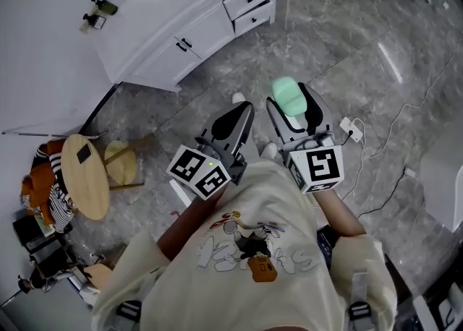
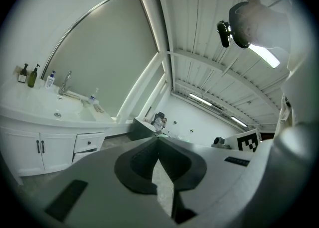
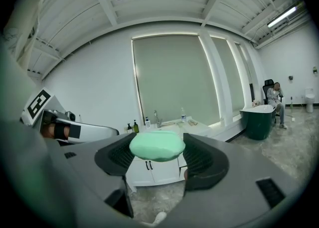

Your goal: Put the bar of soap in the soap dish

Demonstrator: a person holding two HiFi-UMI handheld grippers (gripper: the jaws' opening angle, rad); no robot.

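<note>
- The bar of soap (image 3: pixel 157 146) is a smooth, matte, mint-green oval with rounded edges.
- It sits at the centre of the right gripper view, clamped between the ribbed dark pads of the right gripper (image 1: pixel 289 103).
- The left gripper (image 2: pixel 158 157) has its tips pressed together with nothing between them.
- A glossy white cabinet (image 1: pixel 195 26) stands at upper left on the veined grey stone floor (image 1: pixel 347 48).

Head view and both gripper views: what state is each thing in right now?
Left gripper: shut, nothing between its jaws.
Right gripper: shut on the bar of soap.
Bar of soap: clamped, held in the air above the floor.
Vanity drawers: closed.
Vanity doors: closed.
Soap dish: cannot make it out.
</note>
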